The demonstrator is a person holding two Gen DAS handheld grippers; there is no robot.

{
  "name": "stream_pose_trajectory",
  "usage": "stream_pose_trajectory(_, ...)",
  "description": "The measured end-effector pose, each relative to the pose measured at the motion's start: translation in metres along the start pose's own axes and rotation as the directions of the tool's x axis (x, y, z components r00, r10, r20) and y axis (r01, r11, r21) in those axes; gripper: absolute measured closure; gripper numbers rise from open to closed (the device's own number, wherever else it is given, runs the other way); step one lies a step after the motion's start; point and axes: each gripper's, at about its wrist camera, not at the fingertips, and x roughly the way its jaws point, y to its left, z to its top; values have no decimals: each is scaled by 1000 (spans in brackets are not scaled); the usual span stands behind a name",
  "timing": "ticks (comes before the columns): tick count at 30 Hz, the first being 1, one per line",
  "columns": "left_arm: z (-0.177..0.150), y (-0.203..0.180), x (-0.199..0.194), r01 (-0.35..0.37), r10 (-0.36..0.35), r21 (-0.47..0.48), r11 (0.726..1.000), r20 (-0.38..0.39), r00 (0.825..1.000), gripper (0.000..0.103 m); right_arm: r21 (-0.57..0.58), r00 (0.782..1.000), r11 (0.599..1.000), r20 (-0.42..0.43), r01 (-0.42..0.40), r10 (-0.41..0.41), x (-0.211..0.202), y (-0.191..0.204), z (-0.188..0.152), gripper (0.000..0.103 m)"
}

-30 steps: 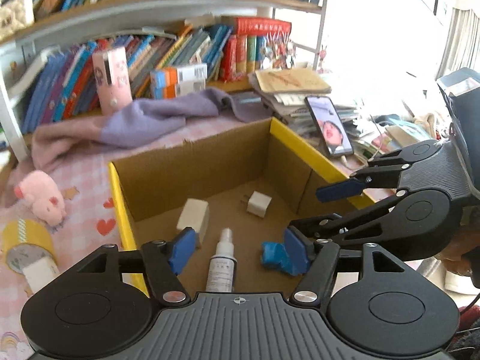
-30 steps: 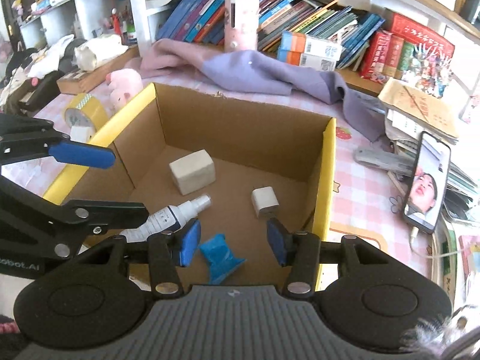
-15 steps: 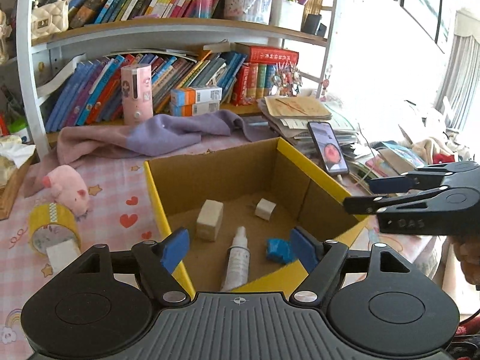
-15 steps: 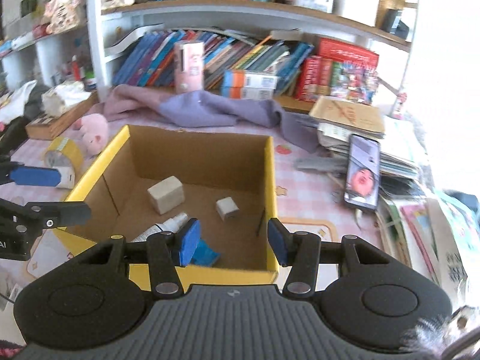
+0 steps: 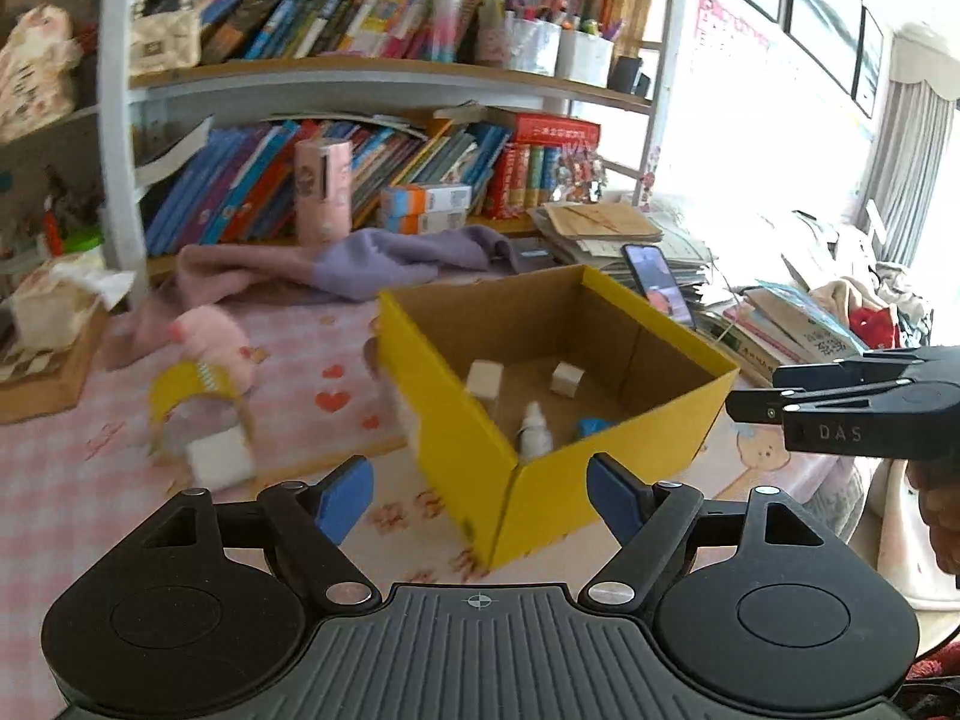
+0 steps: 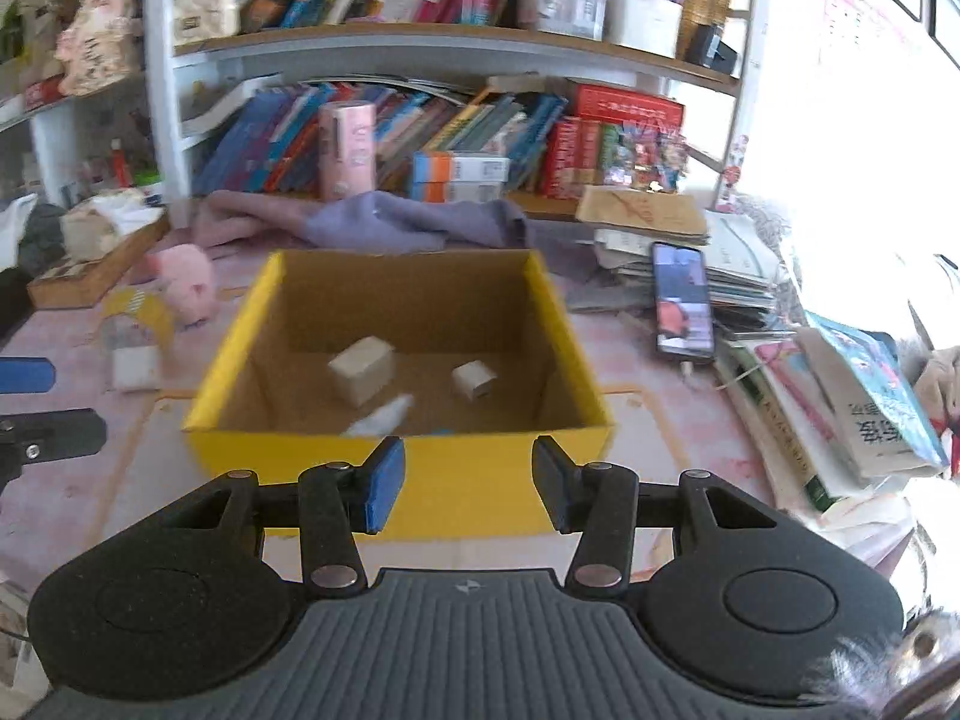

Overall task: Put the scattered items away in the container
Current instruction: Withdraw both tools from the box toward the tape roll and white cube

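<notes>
From the left wrist view, the left hand-held gripper (image 5: 480,495) hangs just in front of the near corner of the yellow cardboard box (image 5: 630,450), its jaws opening and spread wide with nothing between them, which reads as readiness for the next pick; inside the box lie a large white block (image 5: 485,378), a small white cube (image 5: 566,378), a spray bottle (image 5: 535,433) and a blue packet (image 5: 596,425), so much of the tidying looks done; left of the box, still on the pink checked bench (image 5: 60,480), sit a yellow tape roll (image 5: 192,384), a white block (image 5: 219,461) just before it and a pink plush pig (image 5: 210,339) behind it, likely the remaining scattered items; right of the box the right hand-held gripper (image 5: 756,393) shows side-on, empty. From the right wrist view, the right hand-held gripper (image 6: 468,483) faces the box's near wall (image 6: 420,456), jaws closing, moderately parted, pinching nothing; the tape roll (image 6: 141,309), white block (image 6: 135,367) and pig (image 6: 186,285) lie left of the box, nearer the left gripper's finger (image 6: 24,376), so that hand seems better placed to fetch them; a phone (image 6: 684,300) leans on stacked books right of the box, and a purple cloth (image 6: 390,222) lies behind it.
</notes>
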Motion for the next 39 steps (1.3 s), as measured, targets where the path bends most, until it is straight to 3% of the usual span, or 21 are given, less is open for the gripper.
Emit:
stream_pose_trajectory(11,-43,46,-57,-74,73,-20,997,-19,997,18,29,997,997,-22,-72,72,-24,88,-30,58)
stream_pose_trajectory(18,-66,73,-84,-113,110,-67,991,-52,993,18,-41,987,987,-32,-158,157,-30,145,-34,58)
stream_pose_trajectory(22,-73,85,-100,-135,133,-85,987,-26,991,18,-72,982,980,-30,-186,184,-35,168,-33,58)
stream_pose_trajectory(30,-83,111,-118,-143,148,-197,970,9,989,12,-143,977,966,-38,-215,211,-41,199,-32,58)
stream_pose_trajectory(39,-85,122,-112,-154,154,-208,966,-15,988,12,-181,973,956,-53,-230,224,-31,214,-29,58)
